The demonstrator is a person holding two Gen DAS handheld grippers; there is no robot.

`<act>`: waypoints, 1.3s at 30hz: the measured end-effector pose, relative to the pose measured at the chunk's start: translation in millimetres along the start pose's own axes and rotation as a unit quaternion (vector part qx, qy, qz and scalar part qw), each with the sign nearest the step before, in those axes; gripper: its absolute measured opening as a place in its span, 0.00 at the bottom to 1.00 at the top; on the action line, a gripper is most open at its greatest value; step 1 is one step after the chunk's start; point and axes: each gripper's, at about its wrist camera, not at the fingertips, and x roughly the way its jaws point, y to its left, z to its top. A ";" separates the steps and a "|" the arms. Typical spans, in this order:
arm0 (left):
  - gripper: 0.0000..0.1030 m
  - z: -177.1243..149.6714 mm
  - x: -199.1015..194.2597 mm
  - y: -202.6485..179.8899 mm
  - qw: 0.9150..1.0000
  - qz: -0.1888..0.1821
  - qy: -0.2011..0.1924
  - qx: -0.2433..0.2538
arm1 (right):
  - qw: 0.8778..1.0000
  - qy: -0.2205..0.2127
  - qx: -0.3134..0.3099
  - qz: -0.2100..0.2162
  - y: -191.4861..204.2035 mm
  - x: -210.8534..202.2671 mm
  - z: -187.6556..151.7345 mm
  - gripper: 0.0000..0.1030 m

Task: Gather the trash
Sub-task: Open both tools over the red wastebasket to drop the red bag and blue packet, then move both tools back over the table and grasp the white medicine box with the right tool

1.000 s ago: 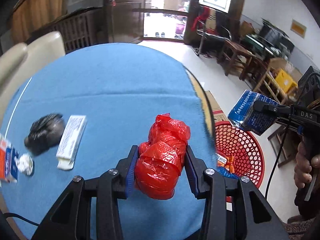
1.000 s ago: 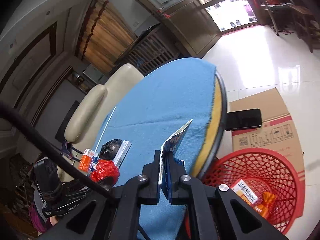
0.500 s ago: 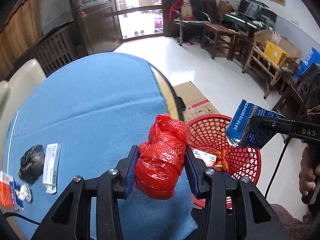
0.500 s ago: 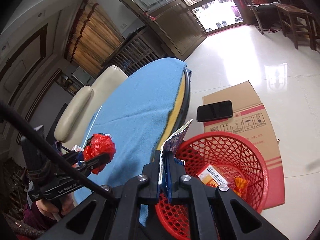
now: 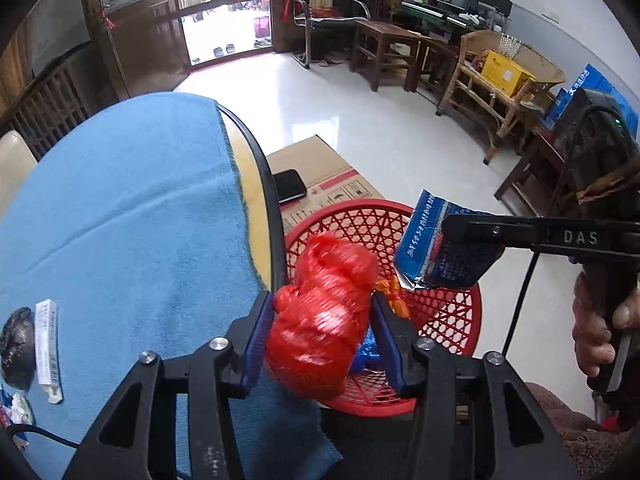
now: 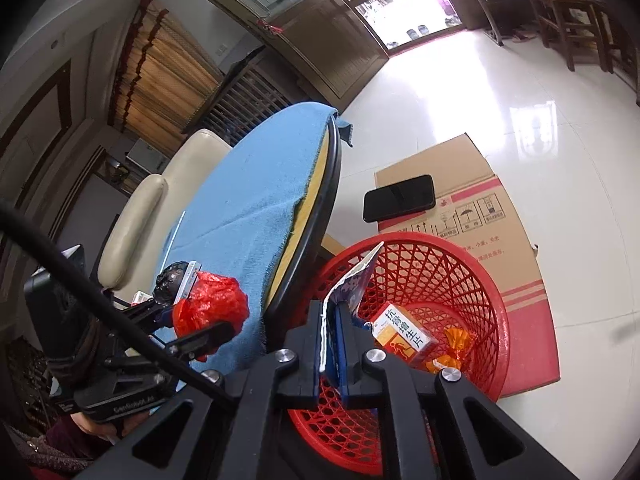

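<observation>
My left tool (image 5: 322,320) is opening, red bag (image 5: 320,320) between its pads, over the red basket (image 5: 460,312). Right tool (image 6: 332,320) pinches a blue packet (image 6: 354,280).

Each hand-held gripper is matte black: the left hand-held gripper (image 5: 322,322) has blue finger pads (image 5: 256,334) and silver screws, the right hand-held gripper (image 6: 330,334) bears white "DAS" lettering, a trailing black cable, and a green light
</observation>
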 end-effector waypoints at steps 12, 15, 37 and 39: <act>0.62 -12.4 -9.7 32.4 0.998 -0.015 -0.016 -0.058 | 0.999 0.039 0.034 -0.007 -3.3 14.5 3.2 0.09; 0.62 -21.8 -16.2 49.6 0.996 -0.002 -0.023 -0.082 | 0.999 0.042 0.023 -0.003 5.0 16.3 6.3 0.09; 0.62 -154.3 -88.4 171.9 0.948 0.140 -0.045 -0.281 | 0.990 -0.057 -0.092 0.095 88.5 4.0 16.4 0.21; 0.62 -165.9 -101.4 187.5 0.940 0.160 -0.048 -0.298 | 0.982 -0.083 -0.142 0.095 121.4 0.9 24.9 0.21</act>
